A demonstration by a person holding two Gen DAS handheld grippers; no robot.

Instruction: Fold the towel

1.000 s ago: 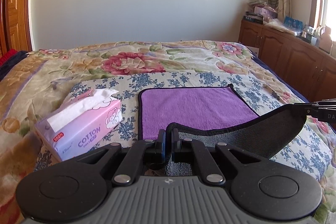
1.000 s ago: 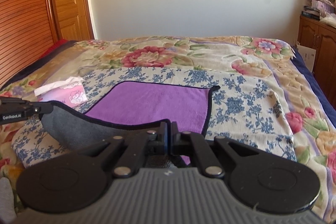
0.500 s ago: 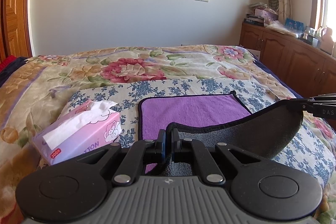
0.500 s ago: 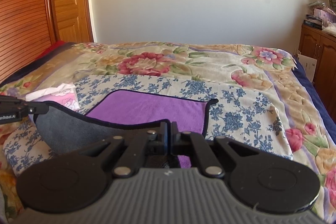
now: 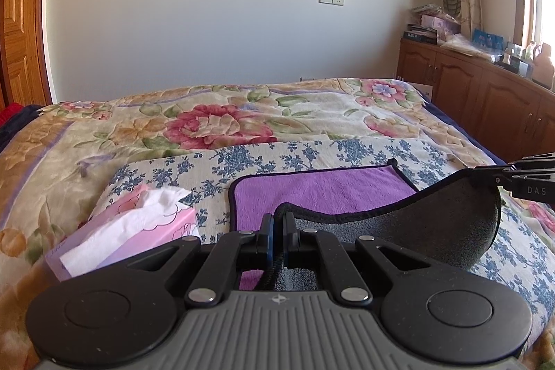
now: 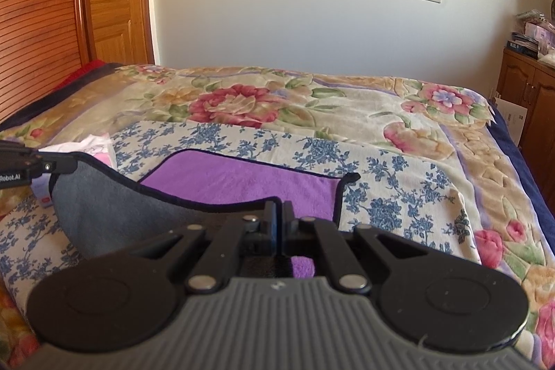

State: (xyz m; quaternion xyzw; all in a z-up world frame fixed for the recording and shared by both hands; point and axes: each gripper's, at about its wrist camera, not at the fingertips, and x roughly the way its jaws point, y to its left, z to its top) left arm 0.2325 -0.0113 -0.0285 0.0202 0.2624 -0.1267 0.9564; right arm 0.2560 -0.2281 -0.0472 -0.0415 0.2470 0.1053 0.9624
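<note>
Two corners lifted, so best carried forward level and together, then lowered onto far edge without pulling sideways. Large purple towel (image 5: 322, 193) with dark border, lying at centre of frame on blue-flowered cloth (image 5: 312, 153) over bed (image 5: 215, 123); near half raised, showing grey underside. Left gripper (image 5: 277, 227) closed on near left corner, low in frame. Right gripper (image 6: 279, 224) clamped on near right corner. Small pink tissue box (image 5: 135, 231) just beside, at lower left.

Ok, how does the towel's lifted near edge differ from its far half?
The lifted near edge shows the towel's grey underside and hangs curved above the bed; the far half shows purple and lies flat on the blue-flowered cloth. Both have dark trim.
</note>
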